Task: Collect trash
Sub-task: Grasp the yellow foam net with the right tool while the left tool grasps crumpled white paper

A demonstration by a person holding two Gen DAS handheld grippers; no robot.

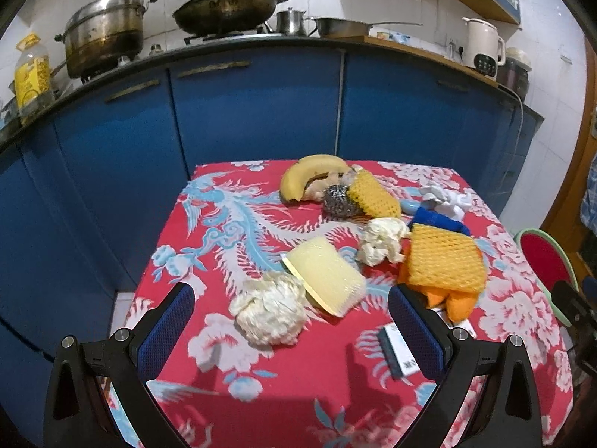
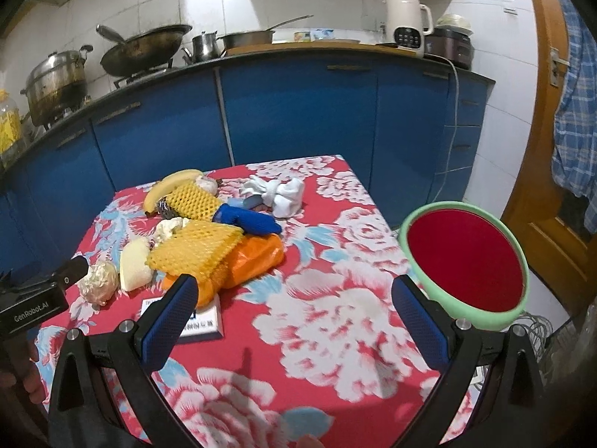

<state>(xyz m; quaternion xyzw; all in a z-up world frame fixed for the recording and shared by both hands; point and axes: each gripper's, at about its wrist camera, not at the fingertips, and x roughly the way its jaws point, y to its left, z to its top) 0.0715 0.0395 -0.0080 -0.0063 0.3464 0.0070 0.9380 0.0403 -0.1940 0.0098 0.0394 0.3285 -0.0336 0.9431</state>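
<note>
A red flowered table (image 1: 298, 366) carries trash: a crumpled white paper ball (image 1: 270, 313), a pale yellow sponge block (image 1: 326, 274), a second paper wad (image 1: 382, 240), yellow foam nets (image 1: 444, 261), an orange bag (image 2: 253, 261), a banana (image 1: 309, 175), a steel scourer (image 1: 337, 199). My left gripper (image 1: 291, 324) is open, with the paper ball between its fingers. My right gripper (image 2: 294, 317) is open and empty above the tablecloth (image 2: 335, 298), right of the pile.
A green-rimmed red bin (image 2: 466, 261) stands off the table's right edge. A small white box (image 2: 201, 321) lies by my right gripper's left finger. A blue glove (image 2: 250, 220) and white cloth (image 2: 283, 192) lie behind the pile. Blue cabinets (image 1: 261, 104) stand behind.
</note>
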